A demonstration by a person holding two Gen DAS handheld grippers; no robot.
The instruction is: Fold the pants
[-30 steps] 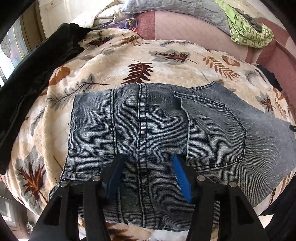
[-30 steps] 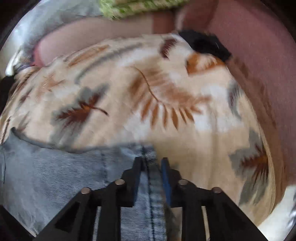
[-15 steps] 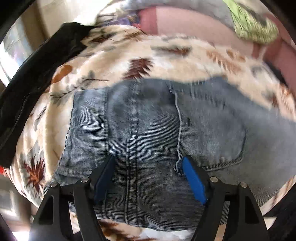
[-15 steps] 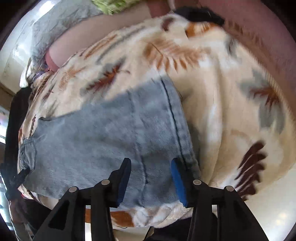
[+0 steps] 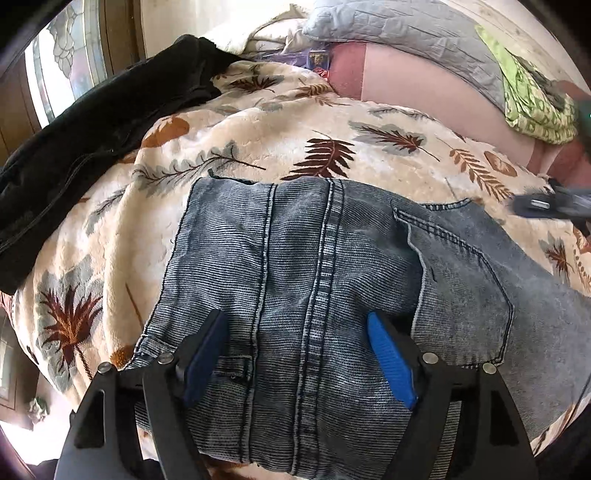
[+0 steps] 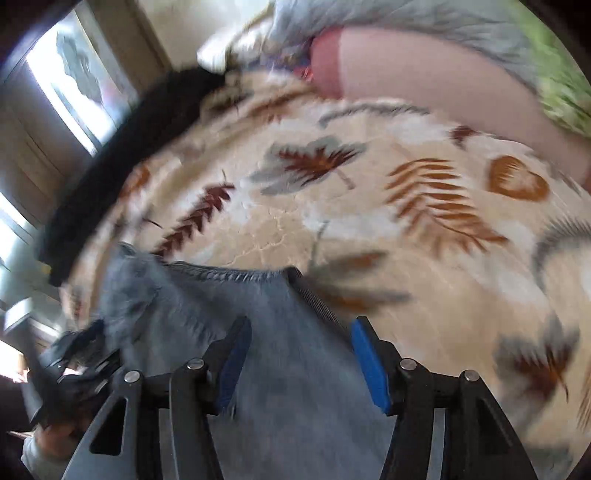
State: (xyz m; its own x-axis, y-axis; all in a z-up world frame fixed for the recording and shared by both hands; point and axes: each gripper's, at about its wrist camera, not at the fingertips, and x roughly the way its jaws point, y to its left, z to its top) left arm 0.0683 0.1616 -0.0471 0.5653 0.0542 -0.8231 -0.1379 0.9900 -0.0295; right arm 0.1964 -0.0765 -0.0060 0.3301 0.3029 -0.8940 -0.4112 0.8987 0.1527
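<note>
Grey-blue denim pants [image 5: 332,280] lie flat on a cream leaf-print blanket [image 5: 258,140], seat side up with a back pocket [image 5: 461,280] on the right. My left gripper [image 5: 295,354] is open, its blue pads [image 5: 388,358] spread above the waistband end, holding nothing. My right gripper [image 6: 299,362] is open and empty over the pants [image 6: 258,332] near their edge; this view is blurred. The right gripper also shows at the right edge of the left wrist view [image 5: 554,205].
A black garment [image 5: 92,133] lies along the blanket's left side. A grey quilted pillow [image 5: 406,33] and a green patterned cloth [image 5: 535,107] sit on the pink sofa back [image 5: 424,96]. A window [image 5: 62,70] is at the far left.
My right gripper let go of the pants' hem, opened wide and swung left over the pants. My left gripper stayed open above the waistband, shifting slightly.
</note>
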